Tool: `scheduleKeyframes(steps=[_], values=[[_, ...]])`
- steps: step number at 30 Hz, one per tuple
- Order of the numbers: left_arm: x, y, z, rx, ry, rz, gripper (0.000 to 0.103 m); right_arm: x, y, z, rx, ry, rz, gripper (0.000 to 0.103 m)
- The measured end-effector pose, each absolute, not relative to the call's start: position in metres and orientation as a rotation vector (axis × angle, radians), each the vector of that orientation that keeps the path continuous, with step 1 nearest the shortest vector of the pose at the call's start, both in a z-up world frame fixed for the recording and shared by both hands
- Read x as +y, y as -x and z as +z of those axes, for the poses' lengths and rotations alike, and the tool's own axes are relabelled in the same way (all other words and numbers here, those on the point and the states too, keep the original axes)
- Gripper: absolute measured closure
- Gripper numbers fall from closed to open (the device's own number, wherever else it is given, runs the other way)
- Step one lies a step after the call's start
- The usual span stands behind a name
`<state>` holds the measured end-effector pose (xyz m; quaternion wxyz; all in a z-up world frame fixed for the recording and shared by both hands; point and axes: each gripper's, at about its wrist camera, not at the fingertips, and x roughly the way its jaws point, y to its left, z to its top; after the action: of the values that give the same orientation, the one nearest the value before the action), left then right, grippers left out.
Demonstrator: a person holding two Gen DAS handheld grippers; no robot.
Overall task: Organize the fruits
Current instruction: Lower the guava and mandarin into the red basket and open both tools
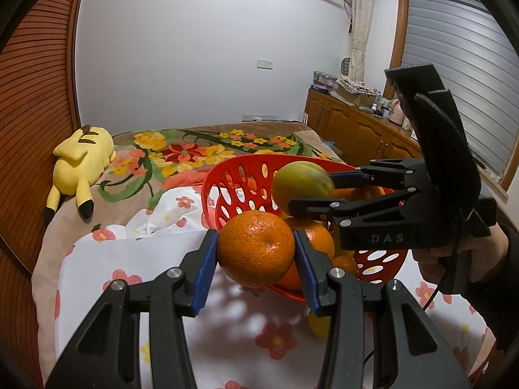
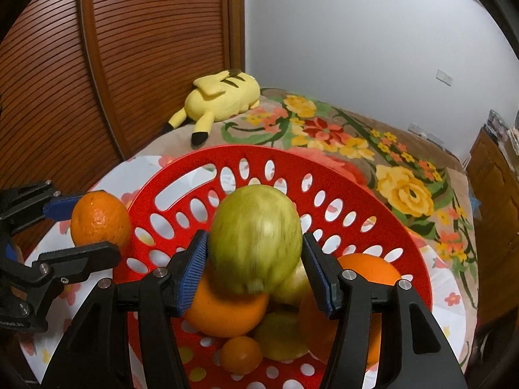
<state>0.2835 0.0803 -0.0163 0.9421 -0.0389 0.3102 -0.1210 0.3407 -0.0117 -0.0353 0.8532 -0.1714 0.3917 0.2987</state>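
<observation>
Fruit in both grippers right now. Left gripper [image 1: 256,253] is clamped on an orange [image 1: 256,249], blue pads at its widest girth on either side, stem dimple facing the cam; it hangs just outside the near-left rim of the red basket [image 1: 223,178], above the floral white cloth [image 1: 136,259]. Right gripper [image 2: 254,259] grips a green-yellow fruit [image 2: 256,236], pads on its flanks, over the middle of the basket, above the pile: more oranges, a small one [image 2: 240,355], and pale yellow fruits [image 2: 280,334]. Green fruit looks motion-blurred, so exact type and whether it touches the pile below can't be told; maybe a guava or small melon. One yellow fruit [image 1: 319,324] lies on the cloth by the basket's near edge, partly hidden behind the left finger. Handling, as a judgement: orange is firm, moderately heavy, pebbled rind gives decent friction w/ ribbed pads; hold at the equator as now, since closer to a pole it'd squirt out. Green fruit looks smoother and bigger, prob. heavier, fills nearly the whole jaw span, so little margin; keep pads centred on the widest part, don't squeeze hard or it'll bruise. Basket is light perforated plastic on soft bedding, likely to tip or slide if bumped. Plush toy [image 2: 223,97] lies well apart at the far end of the bed.
</observation>
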Motion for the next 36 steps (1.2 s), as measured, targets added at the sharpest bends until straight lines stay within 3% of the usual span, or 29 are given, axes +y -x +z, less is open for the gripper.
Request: scheduleKeyframes(steps=[36], values=[[0.056, -0.320, -0.022, 0.677, 0.024, -0.224, 0.058, -0.073, -0.277, -0.015, 0.756, 0.253, 0.651, 0.041]])
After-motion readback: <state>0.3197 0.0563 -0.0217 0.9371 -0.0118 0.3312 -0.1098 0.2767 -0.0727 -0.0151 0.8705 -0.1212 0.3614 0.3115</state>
